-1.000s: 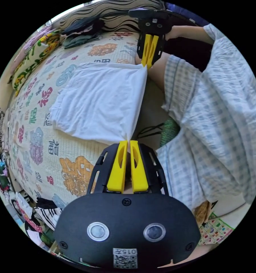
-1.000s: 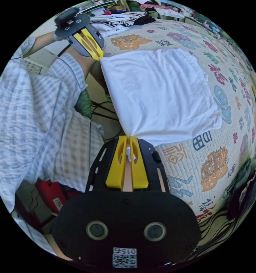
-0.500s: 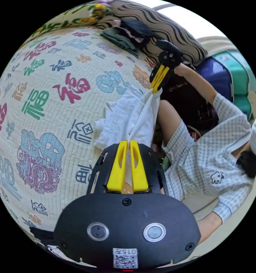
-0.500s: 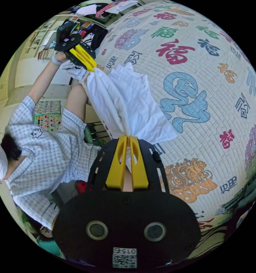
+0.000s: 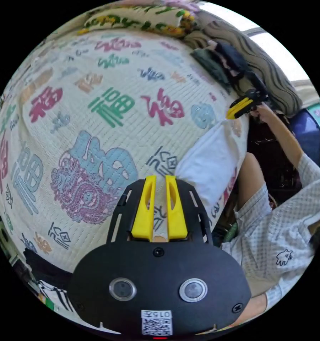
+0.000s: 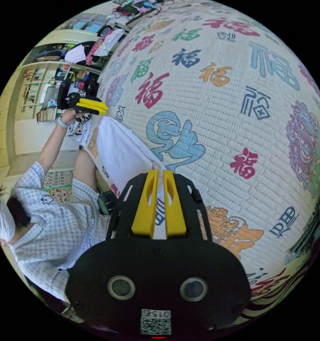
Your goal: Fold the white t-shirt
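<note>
The white t-shirt (image 5: 213,167) lies folded into a narrow band along the bed's edge, also seen as the t-shirt (image 6: 120,152) in the right gripper view. My left gripper (image 5: 160,176) hangs just beside the band's near end, jaws apart, with only bedspread in the gap. From the right gripper view the left gripper (image 6: 104,107) sits at the far end, jaws slightly parted. My right gripper (image 6: 160,172) has its jaws nearly together, with a white corner of the shirt in the slit. In the left gripper view the right gripper (image 5: 229,115) touches the shirt's far corner.
The cream bedspread (image 5: 106,106) with coloured characters covers the bed (image 6: 220,106). A person in a checked shirt (image 5: 273,227) stands at the bed's edge. Dark folded clothes (image 5: 223,60) lie by a striped pillow (image 5: 273,81). Shelves (image 6: 42,92) stand beyond the bed.
Both grippers have carried the lifted edge over and down onto the bed, so the shirt now lies as a flat, narrower band. The left gripper's jaws have opened and let go.
</note>
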{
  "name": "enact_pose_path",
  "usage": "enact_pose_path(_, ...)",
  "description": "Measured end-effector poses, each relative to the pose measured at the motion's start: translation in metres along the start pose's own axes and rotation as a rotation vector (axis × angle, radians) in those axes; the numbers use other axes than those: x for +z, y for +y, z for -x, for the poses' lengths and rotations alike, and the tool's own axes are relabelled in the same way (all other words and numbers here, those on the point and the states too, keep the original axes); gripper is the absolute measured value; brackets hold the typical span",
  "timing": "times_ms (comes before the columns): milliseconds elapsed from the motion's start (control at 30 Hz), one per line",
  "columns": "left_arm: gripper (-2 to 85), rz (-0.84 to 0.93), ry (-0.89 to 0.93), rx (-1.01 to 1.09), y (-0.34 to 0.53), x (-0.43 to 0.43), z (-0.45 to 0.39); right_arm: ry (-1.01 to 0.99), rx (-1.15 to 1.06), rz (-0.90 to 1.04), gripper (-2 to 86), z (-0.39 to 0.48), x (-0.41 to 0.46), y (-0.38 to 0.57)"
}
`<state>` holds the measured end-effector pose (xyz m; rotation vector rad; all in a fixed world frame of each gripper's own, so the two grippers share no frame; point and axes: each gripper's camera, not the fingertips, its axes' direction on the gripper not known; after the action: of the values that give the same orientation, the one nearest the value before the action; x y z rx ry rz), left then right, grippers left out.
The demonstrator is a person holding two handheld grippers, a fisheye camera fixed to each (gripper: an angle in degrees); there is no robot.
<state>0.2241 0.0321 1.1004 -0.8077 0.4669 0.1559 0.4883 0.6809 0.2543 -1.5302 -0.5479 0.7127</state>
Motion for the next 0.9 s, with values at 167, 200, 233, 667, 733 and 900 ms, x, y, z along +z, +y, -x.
enact_pose_path(167,7.7,-0.173,-0.001,0.119,0.039,0.027,-0.066,0.077,-0.136,-0.244,2.7,0.049,0.016,0.053)
enact_pose_path(200,7.5,-0.170,-0.039,0.085,0.043,0.047,-0.069,0.083,-0.151,-0.231,1.7,0.057,0.035,0.057)
enact_pose_path(233,7.1,-0.152,-0.067,0.010,0.047,0.068,-0.062,0.098,-0.153,-0.221,1.2,0.059,0.045,0.058)
enact_pose_path(667,4.9,-0.314,0.065,-0.360,0.198,0.088,0.076,-0.082,0.180,-0.359,2.7,-0.090,0.052,0.179)
enact_pose_path(733,13.5,-0.399,0.311,-0.435,0.223,0.098,0.108,-0.162,0.185,-0.442,6.0,-0.108,0.046,0.203)
enact_pose_path(900,18.3,-0.402,0.477,-0.493,0.226,0.141,0.151,-0.377,0.261,-0.476,15.2,-0.168,0.067,0.224)
